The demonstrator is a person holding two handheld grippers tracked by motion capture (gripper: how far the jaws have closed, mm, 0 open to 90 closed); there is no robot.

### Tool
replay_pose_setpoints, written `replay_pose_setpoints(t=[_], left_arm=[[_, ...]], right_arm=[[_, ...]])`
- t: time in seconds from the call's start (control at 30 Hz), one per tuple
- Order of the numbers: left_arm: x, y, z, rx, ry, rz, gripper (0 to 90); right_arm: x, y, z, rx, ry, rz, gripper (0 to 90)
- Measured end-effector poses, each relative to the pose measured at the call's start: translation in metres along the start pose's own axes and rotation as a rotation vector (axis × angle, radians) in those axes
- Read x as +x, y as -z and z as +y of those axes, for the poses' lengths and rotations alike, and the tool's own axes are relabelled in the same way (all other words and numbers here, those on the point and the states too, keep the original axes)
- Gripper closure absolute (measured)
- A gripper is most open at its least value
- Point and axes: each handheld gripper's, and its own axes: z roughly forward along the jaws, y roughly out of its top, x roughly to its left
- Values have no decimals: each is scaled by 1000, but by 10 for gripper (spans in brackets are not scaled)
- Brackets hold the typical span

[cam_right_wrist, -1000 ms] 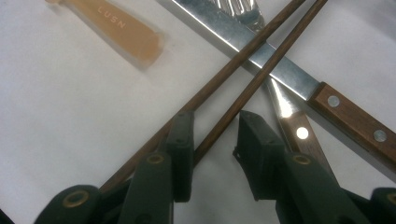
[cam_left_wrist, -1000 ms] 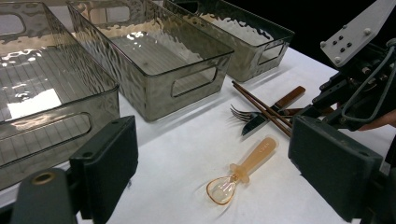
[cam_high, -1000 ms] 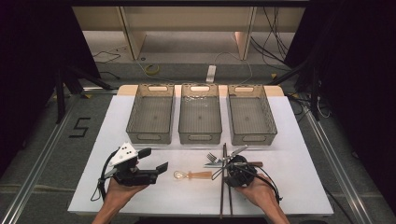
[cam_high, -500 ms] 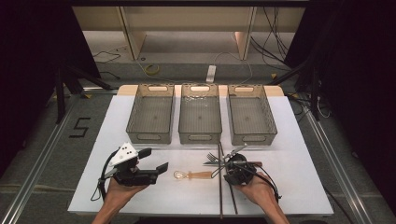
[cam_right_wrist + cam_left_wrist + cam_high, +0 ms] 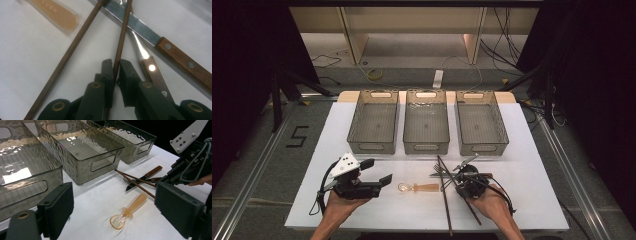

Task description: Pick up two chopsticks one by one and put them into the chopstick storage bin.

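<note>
Since a second ago the right hand-held gripper (image 5: 115, 72) has come down onto the cutlery pile, jaws now pinched on one brown chopstick (image 5: 122, 35); second chopstick (image 5: 67, 57) lies just left of it, crossing the knife (image 5: 147, 32) and fork (image 5: 128, 180). Left hand-held gripper (image 5: 379, 172) unchanged, jaws spread wide and empty, near left of bench (image 5: 532, 150). Orange spoon (image 5: 418, 188) lies between the grippers. Three clear bins (image 5: 426, 125) at far side.

Three bins (image 5: 426, 125); two chopsticks (image 5: 444, 190) (crossed); one spoon (image 5: 418, 188)
</note>
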Motion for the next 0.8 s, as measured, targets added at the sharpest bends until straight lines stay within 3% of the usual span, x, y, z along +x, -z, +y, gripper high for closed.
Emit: replay_pose_setpoints(t=[0.47,0.8], left_arm=[[0,0,0,1,1,0,152],[0,0,0,-1,1,3,152]], right_arm=[[-5,1,-2,1,-3,-3,860],[-12,11,-3,-28,-15,-20,862]])
